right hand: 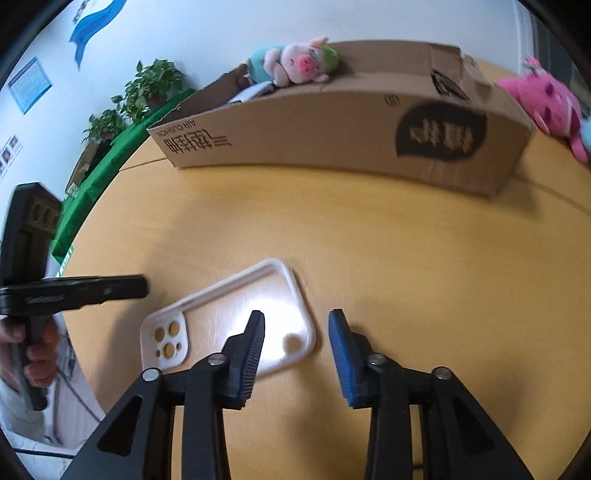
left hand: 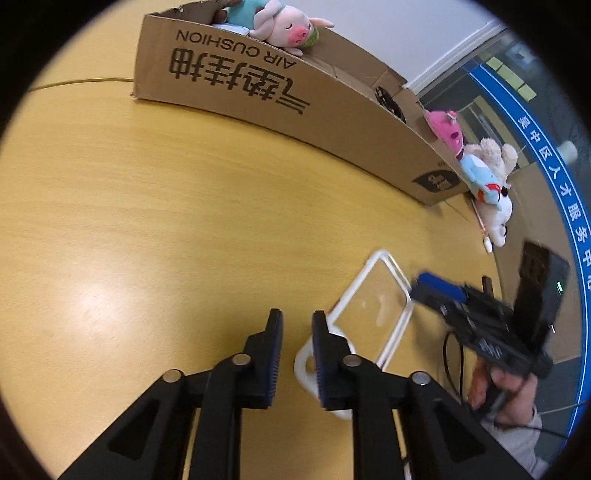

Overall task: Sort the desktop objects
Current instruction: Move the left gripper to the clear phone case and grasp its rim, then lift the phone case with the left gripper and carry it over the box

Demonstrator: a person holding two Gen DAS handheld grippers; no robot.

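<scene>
A clear phone case with a white rim lies flat on the wooden table, camera cut-outs toward the near left. My right gripper is open just above its near right corner, empty. My left gripper is open with a narrow gap, empty, beside the case's near end. The left gripper also shows in the right wrist view, left of the case. The right gripper shows in the left wrist view at the case's far side.
A long cardboard box marked AIR CUSHION stands at the back, with a plush pig on its rim. Pink and other plush toys lie at its right end. Potted plants stand beyond the table at left.
</scene>
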